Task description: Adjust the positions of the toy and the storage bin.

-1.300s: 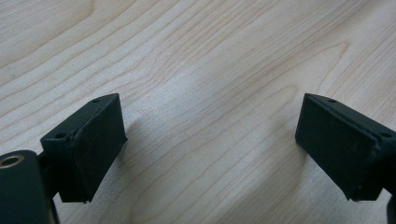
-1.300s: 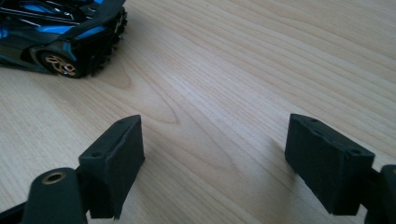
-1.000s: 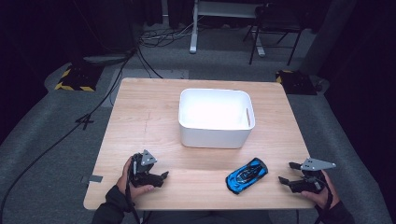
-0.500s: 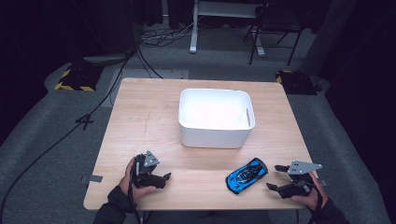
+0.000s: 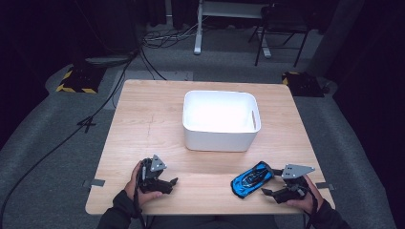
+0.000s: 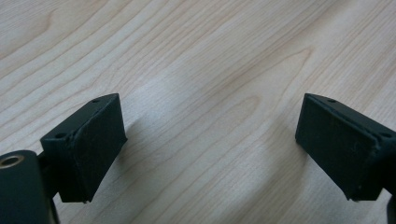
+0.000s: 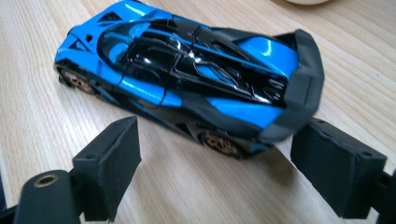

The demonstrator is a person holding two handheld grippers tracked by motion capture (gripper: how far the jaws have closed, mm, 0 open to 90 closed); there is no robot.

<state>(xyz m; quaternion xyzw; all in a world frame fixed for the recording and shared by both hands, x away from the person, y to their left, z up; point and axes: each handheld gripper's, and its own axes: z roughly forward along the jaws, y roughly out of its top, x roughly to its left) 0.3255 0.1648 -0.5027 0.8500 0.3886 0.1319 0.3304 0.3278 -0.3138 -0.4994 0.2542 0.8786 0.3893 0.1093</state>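
Pale wooden surface [image 5: 143, 124] in a dark room, cables on the grey floor. Right gripper [image 5: 271, 192], jaws wide and holding nothing, sits just beside the blue toy sports car [image 5: 251, 178] at five o'clock. Left gripper [image 5: 168, 183], jaws apart, over bare wood at seven. White bin [image 5: 219, 140] at centre, nothing visible inside.

Left gripper [image 5: 165, 182] low, jaws apart, right gripper [image 5: 270, 190] low, jaws apart, both hand-held
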